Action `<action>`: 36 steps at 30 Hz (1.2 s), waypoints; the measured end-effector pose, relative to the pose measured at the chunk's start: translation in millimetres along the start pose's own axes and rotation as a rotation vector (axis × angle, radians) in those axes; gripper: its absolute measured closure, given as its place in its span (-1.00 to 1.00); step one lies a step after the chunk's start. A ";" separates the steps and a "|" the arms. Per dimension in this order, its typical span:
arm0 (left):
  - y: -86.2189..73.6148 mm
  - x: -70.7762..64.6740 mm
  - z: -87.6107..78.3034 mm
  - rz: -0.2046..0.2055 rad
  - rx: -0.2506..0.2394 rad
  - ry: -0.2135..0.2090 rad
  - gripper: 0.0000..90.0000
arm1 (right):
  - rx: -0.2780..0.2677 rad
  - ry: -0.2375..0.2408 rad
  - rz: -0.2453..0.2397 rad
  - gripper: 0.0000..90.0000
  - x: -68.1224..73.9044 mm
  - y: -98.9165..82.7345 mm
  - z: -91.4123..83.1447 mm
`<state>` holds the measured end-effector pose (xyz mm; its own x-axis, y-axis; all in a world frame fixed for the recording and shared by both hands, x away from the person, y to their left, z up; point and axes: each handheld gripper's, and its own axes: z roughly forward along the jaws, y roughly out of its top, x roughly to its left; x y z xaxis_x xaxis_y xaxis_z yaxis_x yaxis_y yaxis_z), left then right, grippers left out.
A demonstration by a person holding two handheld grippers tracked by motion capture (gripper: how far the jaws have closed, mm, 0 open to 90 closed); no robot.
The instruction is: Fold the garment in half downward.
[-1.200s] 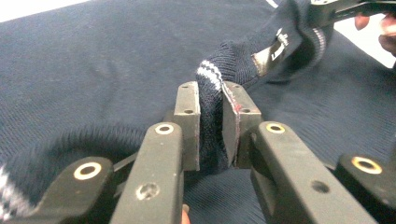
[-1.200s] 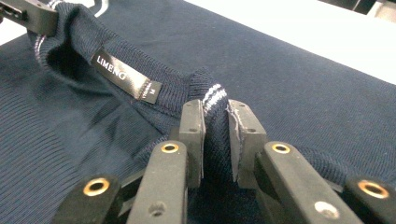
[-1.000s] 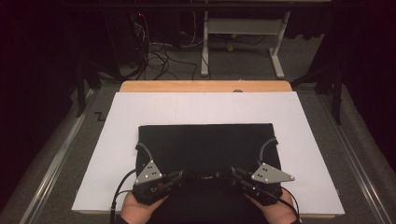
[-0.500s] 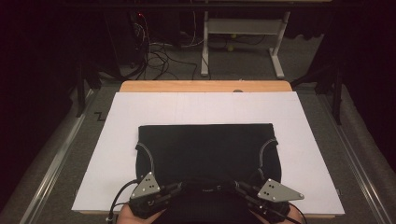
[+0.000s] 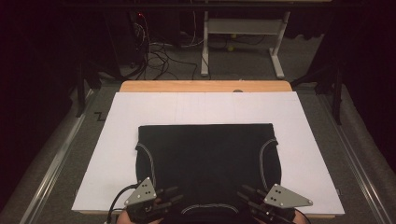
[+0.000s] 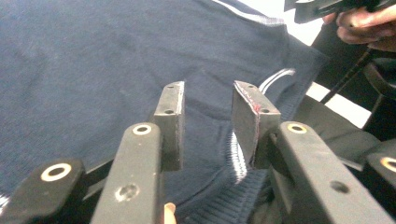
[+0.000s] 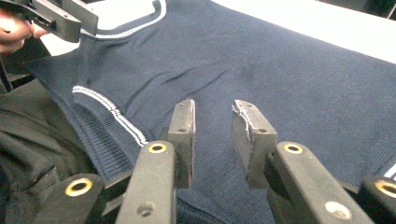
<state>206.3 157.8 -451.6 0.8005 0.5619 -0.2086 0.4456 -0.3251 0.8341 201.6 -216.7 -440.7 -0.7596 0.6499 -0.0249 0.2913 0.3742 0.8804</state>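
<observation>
A dark room with cables and a stand lies behind the desk (image 5: 205, 86), whose top carries a white sheet (image 5: 116, 154). A navy sweater (image 5: 205, 158) lies flat on the sheet, reaching the near edge. At the near left, the left gripper (image 5: 170, 195) has just been opening, its jaws parted over the cloth, gripping nothing. At the near right, the right gripper (image 5: 246, 195) has likewise just been opening, empty above the sweater.

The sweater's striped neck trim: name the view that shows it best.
The right gripper view: the sweater's neck trim lies close, ribbing and white stripes sharp. The left gripper view catches a short stretch between the tongs. The high view shows a faint arc at the near edge.
</observation>
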 end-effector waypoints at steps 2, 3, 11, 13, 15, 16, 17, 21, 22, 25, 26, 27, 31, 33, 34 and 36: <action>-1.2 3.2 0.4 -0.007 0.003 0.014 0.30 | 0.000 -0.015 0.004 0.49 -2.0 -0.6 0.5; -1.7 4.9 0.7 -0.008 0.005 0.023 0.25 | -0.002 -0.019 0.008 0.46 -3.1 -1.3 1.2; -8.3 23.3 3.8 -0.057 0.022 0.068 -0.07 | 0.017 -0.066 0.060 0.14 -16.6 -8.4 8.1; -9.2 26.7 2.8 -0.060 0.016 0.084 -0.15 | 0.013 -0.077 0.073 0.05 -20.4 -10.0 8.8; -9.5 30.0 1.5 -0.058 0.017 0.101 -0.20 | 0.012 -0.095 0.080 -0.05 -23.5 -11.4 9.1; -9.6 31.7 0.8 -0.061 0.013 0.105 -0.24 | 0.011 -0.110 0.080 -0.10 -25.0 -12.1 9.2; -9.6 33.6 -0.1 -0.063 0.010 0.110 -0.26 | 0.009 -0.127 0.078 -0.15 -26.6 -12.8 9.3; -9.8 42.6 -4.4 -0.088 0.000 0.116 -0.38 | 0.000 -0.157 0.100 -0.31 -35.5 -15.0 9.1; -9.8 44.6 -5.5 -0.092 -0.001 0.117 -0.42 | 0.000 -0.163 0.105 -0.36 -37.7 -15.6 9.1; -9.8 49.1 -8.5 -0.099 -0.004 0.150 -0.58 | -0.001 -0.170 0.124 -0.49 -43.7 -17.5 8.9; -9.8 50.8 -10.0 -0.100 -0.007 0.159 -0.61 | -0.004 -0.174 0.131 -0.53 -45.1 -18.0 8.7; -9.7 52.6 -11.4 -0.104 -0.013 0.168 -0.64 | -0.006 -0.178 0.136 -0.56 -46.6 -18.3 8.3; -10.2 61.4 -18.4 -0.113 -0.035 0.180 -0.69 | -0.016 -0.187 0.155 -0.67 -52.0 -19.1 6.4; -10.4 65.7 -22.5 -0.120 -0.051 0.195 -0.73 | -0.020 -0.193 0.166 -0.72 -53.5 -19.4 5.8; -10.5 68.0 -24.7 -0.123 -0.059 0.202 -0.73 | -0.024 -0.196 0.170 -0.75 -54.5 -19.4 5.4; -11.0 72.8 -28.8 -0.133 -0.069 0.213 -0.73 | -0.032 -0.199 0.176 -0.79 -56.4 -19.4 4.4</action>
<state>248.1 224.2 -461.2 0.6308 0.7464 -0.2124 0.5070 -0.1892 0.8409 241.3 -257.7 -458.5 -0.5683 0.8219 0.0403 0.3881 0.2245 0.8939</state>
